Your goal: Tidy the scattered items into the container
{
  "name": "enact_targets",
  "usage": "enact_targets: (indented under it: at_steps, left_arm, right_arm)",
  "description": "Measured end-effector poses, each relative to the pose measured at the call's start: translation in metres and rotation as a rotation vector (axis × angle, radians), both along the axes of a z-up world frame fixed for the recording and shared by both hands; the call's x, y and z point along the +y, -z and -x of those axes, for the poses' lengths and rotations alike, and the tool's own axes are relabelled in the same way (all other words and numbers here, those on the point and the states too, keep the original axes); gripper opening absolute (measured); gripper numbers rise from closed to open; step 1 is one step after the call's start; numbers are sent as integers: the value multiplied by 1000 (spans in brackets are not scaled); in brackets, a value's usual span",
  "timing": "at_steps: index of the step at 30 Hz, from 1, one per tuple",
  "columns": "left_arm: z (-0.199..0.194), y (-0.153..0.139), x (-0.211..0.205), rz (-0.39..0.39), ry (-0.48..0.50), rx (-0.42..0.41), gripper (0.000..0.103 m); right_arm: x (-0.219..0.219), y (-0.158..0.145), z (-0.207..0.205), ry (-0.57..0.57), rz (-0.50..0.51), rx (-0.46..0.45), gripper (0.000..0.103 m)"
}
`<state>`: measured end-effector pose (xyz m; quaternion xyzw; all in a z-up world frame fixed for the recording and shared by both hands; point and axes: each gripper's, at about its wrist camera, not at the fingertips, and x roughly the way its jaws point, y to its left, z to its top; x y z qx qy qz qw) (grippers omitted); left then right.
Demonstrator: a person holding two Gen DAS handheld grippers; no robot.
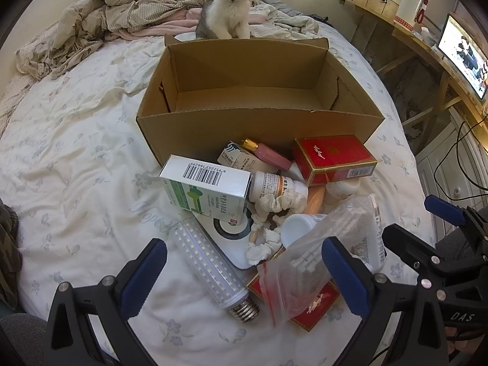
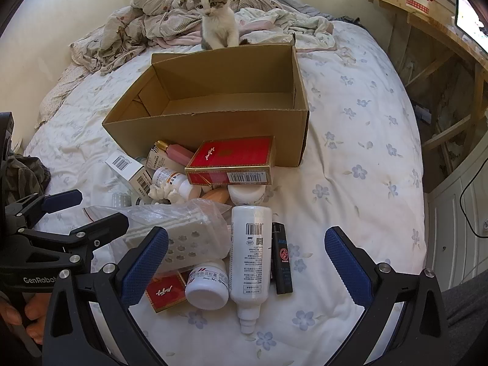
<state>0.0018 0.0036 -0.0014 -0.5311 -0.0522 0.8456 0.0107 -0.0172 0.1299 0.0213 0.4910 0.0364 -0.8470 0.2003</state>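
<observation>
Cardboard box (image 2: 213, 128) empty, bare sheet (image 2: 360, 164) right; left gripper (image 1: 244, 262), right gripper (image 2: 246, 254) jaws wide, nothing held; "GenRobot" legible.

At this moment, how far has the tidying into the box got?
Done: nothing that shows; the cardboard box is empty, a kitten sitting behind it.
In hand: nothing. The left claw and right claw both hang open over the pile.
Left: everything, including the red carton, LED bulb, white bottle, black lighter, plastic bag and green-and-white box.
</observation>
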Motion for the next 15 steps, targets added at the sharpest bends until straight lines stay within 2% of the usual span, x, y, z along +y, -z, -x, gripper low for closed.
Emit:
enact_targets:
  at_steps: [14,15]
  left_arm:
    - [-1,-1,0,4,-15,2,101]
    - [-2,-1,0,7,-54,2,101]
  right_arm:
    - [3,0,-1,15,-2,2,103]
    - [2,-1,-1,19,-4,2,103]
